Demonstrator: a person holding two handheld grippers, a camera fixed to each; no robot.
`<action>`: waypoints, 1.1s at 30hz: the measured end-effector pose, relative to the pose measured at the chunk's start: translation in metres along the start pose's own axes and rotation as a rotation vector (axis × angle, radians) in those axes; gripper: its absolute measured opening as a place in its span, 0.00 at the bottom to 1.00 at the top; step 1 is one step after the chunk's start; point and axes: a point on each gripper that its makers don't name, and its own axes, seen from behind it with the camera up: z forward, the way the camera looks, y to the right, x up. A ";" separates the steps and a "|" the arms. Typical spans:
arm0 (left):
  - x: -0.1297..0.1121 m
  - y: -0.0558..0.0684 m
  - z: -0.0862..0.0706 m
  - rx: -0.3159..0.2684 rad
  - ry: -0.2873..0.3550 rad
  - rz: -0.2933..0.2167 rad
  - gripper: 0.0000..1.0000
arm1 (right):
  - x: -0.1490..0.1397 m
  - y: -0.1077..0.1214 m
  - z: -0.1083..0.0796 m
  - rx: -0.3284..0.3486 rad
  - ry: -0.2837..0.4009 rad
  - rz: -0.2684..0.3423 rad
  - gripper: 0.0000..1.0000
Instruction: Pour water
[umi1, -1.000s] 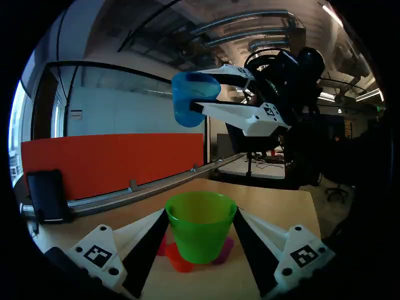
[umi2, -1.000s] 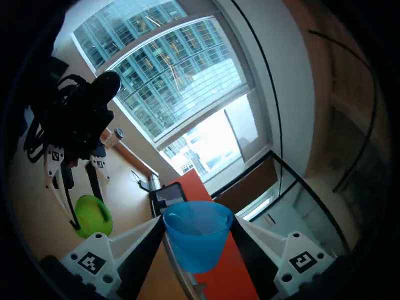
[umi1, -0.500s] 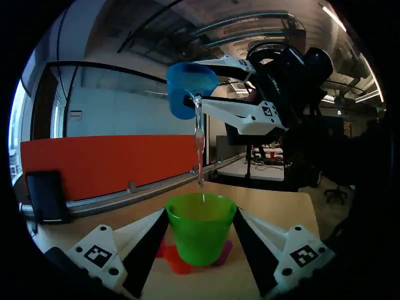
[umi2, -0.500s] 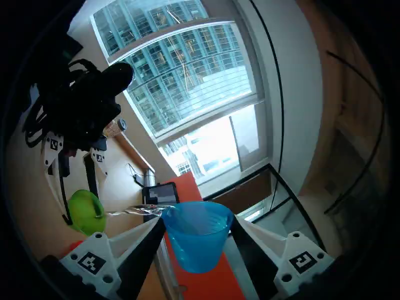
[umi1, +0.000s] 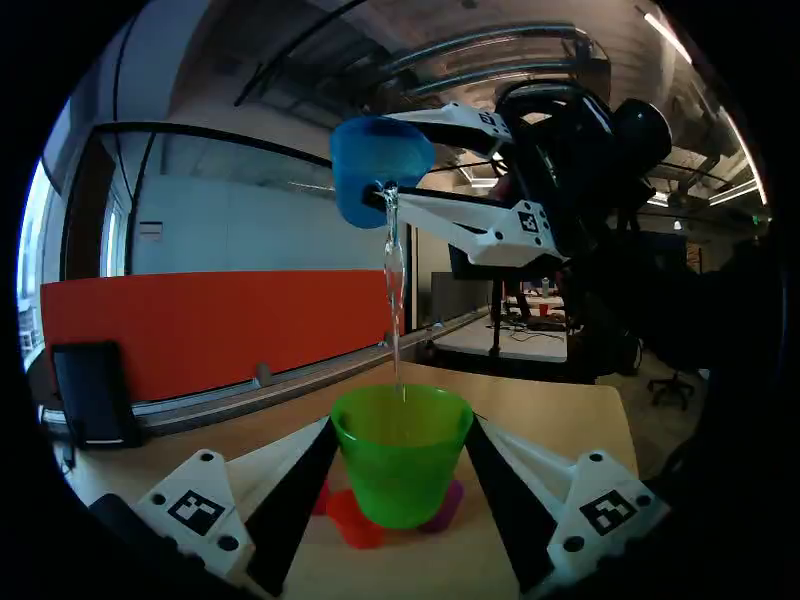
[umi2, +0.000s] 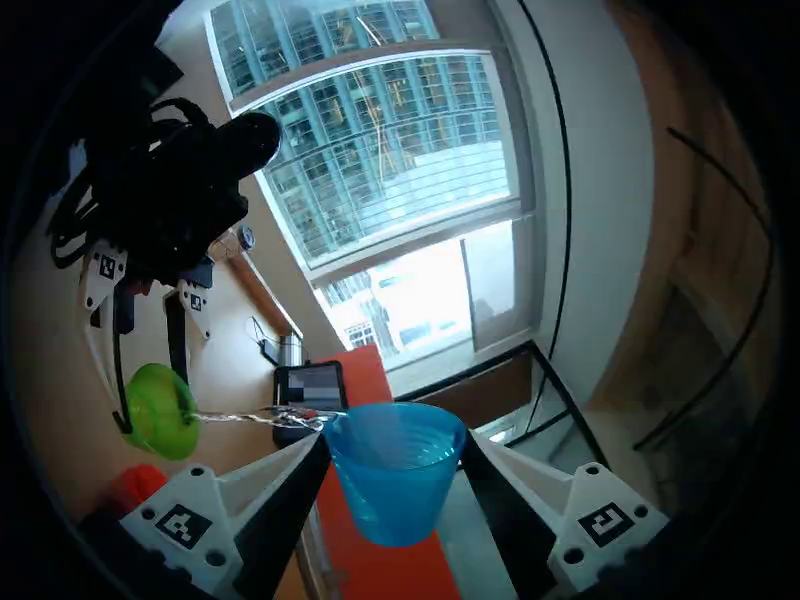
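Note:
In the left gripper view a green cup (umi1: 402, 452) stands upright between my left gripper's fingers, and my left gripper (umi1: 402, 470) is shut on it just above the wooden table (umi1: 560, 410). High above it, my right gripper (umi1: 395, 165) holds a blue cup (umi1: 375, 170) tipped over, and a thin stream of water (umi1: 393, 290) falls into the green cup. In the right gripper view my right gripper (umi2: 397, 480) is shut on the blue cup (umi2: 395, 480), the water (umi2: 250, 418) leaves its rim toward the green cup (umi2: 158, 410), and the left gripper (umi2: 140, 340) holds that cup.
An orange partition (umi1: 220, 320) runs along the table's far edge, with a dark phone (umi1: 92, 392) leaning by it. Red and pink shapes (umi1: 352, 515) lie on the table under the green cup. Large windows (umi2: 390, 190) fill the wall. Office chairs (umi1: 675, 385) stand beyond the table.
The blue cup has tipped further and risen slightly. A stream of water that was absent one second ago now runs into the green cup. The green cup has stayed in place.

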 end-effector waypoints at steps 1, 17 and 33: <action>0.000 0.000 0.000 0.000 0.000 0.001 0.88 | 0.000 0.001 0.000 0.000 0.000 -0.006 0.92; 0.001 0.001 0.001 -0.004 0.001 0.003 0.87 | 0.006 0.004 0.004 -0.004 0.005 -0.087 0.92; -0.001 0.000 0.002 -0.003 -0.004 0.003 0.87 | 0.009 0.009 0.006 -0.012 0.004 -0.166 0.92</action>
